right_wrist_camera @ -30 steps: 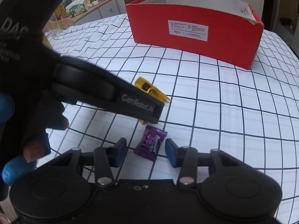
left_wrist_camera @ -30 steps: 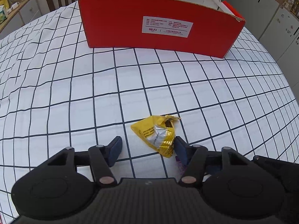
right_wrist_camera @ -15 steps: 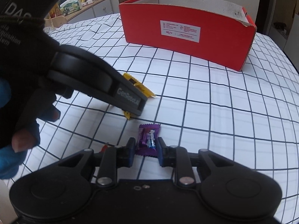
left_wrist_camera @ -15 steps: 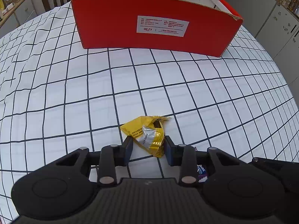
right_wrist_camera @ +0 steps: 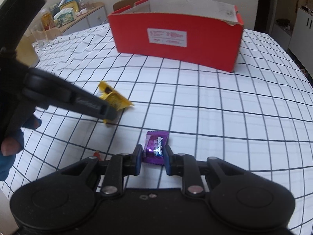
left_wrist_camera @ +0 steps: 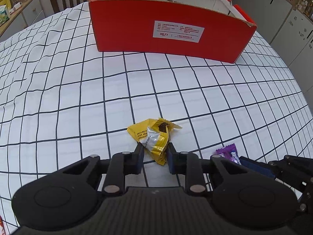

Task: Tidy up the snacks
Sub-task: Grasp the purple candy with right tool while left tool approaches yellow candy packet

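- Between our left gripper's [left_wrist_camera: 154,157] closing jaws sits one yellow snack packet [left_wrist_camera: 153,138], pads pressing its sides.
- Our right gripper [right_wrist_camera: 151,156] is clamped on one purple candy [right_wrist_camera: 155,146].
- Farther off on the checked tablecloth [left_wrist_camera: 78,98] stands one red box [left_wrist_camera: 170,29].

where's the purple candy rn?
Purple candy sits pinched in the right tongs on the checked tablecloth, right of the yellow snack packet, short of the red box.

White cloth [left_wrist_camera: 78,101] over the surface, gridded in thin black lines. Red box [left_wrist_camera: 172,31] with a white printed label [left_wrist_camera: 178,31]. Yellow snack packet [left_wrist_camera: 151,138], silver patch. Purple candy wrapper [right_wrist_camera: 155,146], white lettering. Black grippers, blue-padded jaws.
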